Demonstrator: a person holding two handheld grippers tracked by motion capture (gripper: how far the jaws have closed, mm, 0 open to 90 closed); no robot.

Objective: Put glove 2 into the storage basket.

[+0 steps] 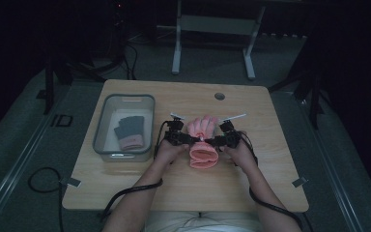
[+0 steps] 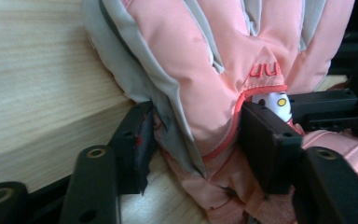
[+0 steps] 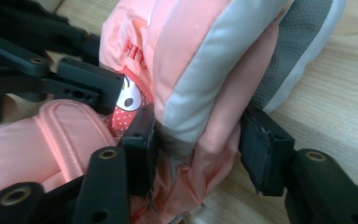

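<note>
- Your left gripper [image 1: 182, 138] and right gripper [image 1: 222, 140] both sit at the centre of the high view, each with its jaws clamped on the pink ski glove [image 1: 203, 141], which lies on the wooden surface [image 1: 251, 183] just right of the grey bin [image 1: 102, 126].
- In the left gripper view the jaws pinch the glove [image 2: 205, 79] at the thumb-side edge near the cuff, and mostly the outer shell seems caught. Pull hard and you may drag one fabric layer while the lining stays behind.
- In the right gripper view the jaws hold the opposite edge of the glove [image 3: 200, 70], and the other gripper's black arm lies very close at upper left. Bring your hands nearer and the jaws could knock together.
- Lift unevenly and the padded fabric may slide out of one grip, leaving the glove dangling.
- The dark glove [image 1: 129, 131] already lies in the bin; drop the pink one carelessly and it may snag on the rim.
</note>
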